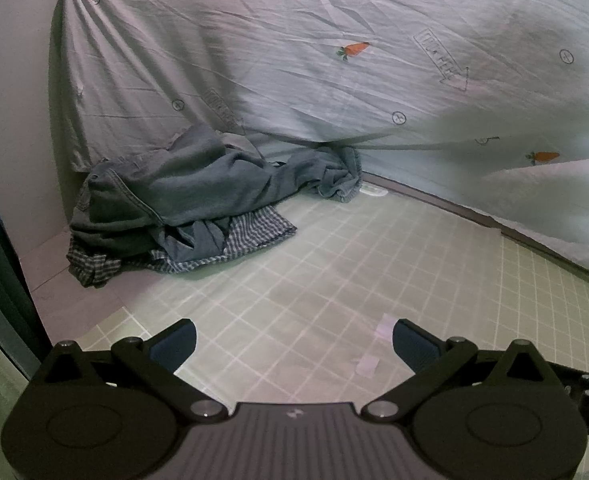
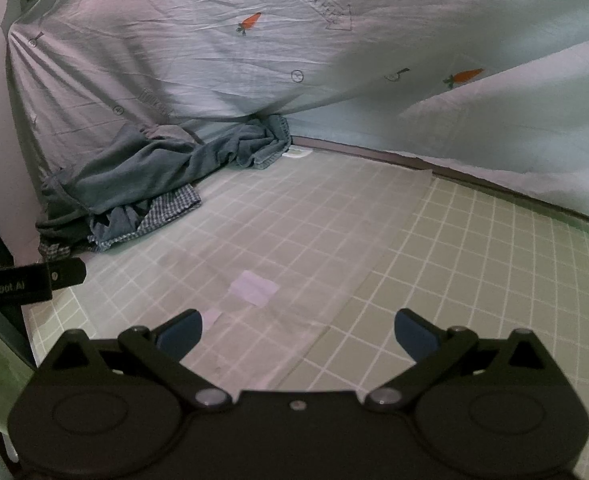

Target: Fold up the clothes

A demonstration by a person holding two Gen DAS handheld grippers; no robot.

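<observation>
Both grippers, left (image 1: 294, 344) and right (image 2: 298, 336), hovered with fingers spread and empty; the crumpled grey-blue denim garment (image 1: 182, 188) at ten o'clock looked heavy and limp, best pinched along its stitched hem.

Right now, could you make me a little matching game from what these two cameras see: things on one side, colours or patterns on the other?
Things:
1. jeans
2. shirt under the jeans
3. mat
4. backdrop sheet

Descriptions:
A. green with a white grid
B. pale with orange carrots
C. dark blue-grey denim
D. small blue-and-white checks

Pairs: 1-C, 2-D, 3-A, 4-B
</observation>
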